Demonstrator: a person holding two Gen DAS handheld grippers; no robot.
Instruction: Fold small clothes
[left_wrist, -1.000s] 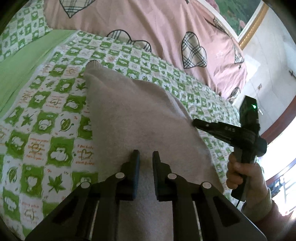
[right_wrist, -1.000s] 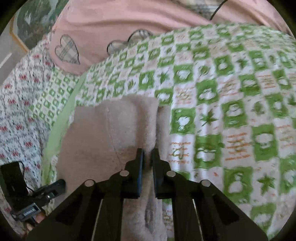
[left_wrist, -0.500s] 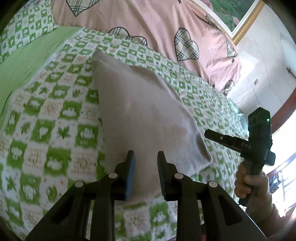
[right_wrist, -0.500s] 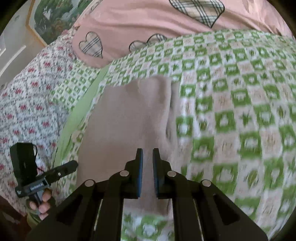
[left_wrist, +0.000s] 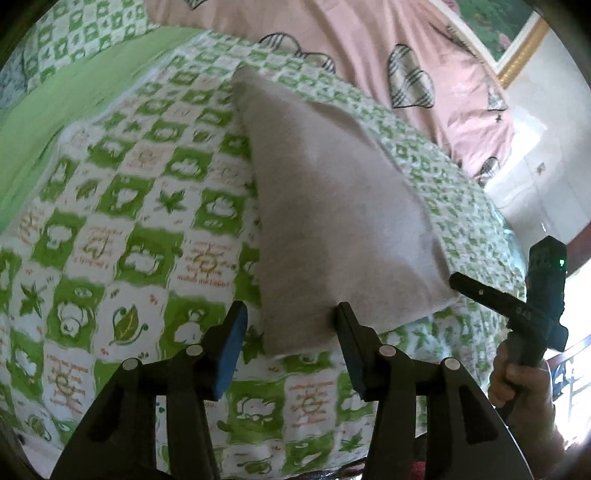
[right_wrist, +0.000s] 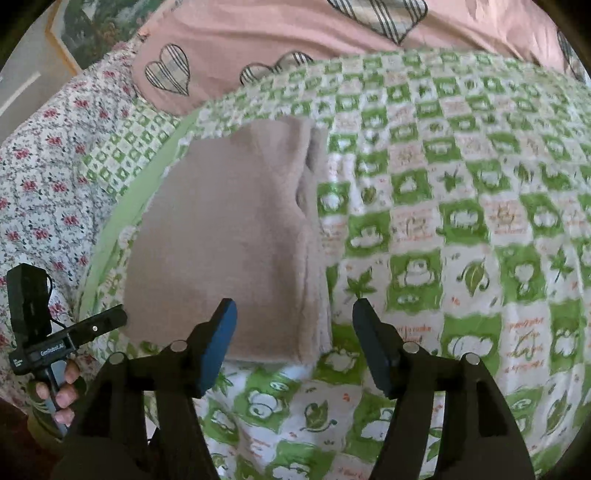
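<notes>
Garment (left_wrist: 332, 221): a beige fleecy piece, folded into a compact block, is laid flat on the green-and-white checked bedspread (left_wrist: 129, 229), near the edge closest to the person. In the right wrist view the stacked layers are seen along its right side (right_wrist: 314, 221). Half a second ago both grippers were nearly closed, and a second ago they were down on the fabric. Now the left gripper (left_wrist: 290, 343) is spread wide with nothing between its pads, pulled back just short of the garment's near edge. The right gripper (right_wrist: 293, 339) is likewise spread wide and empty, hovering at the near right corner. The cloth has been released by both. Judgement: this fold is finished, or nearly so, and the piece is left to rest. Whether another fold is intended cannot be told.

Containers: none are seen, no basket or box. A pink quilt with plaid hearts (left_wrist: 369, 44) is bunched behind the garment, and a floral sheet (right_wrist: 48, 166) is seen to the left in the right wrist view. A framed picture (left_wrist: 498, 33) is on the wall.
</notes>
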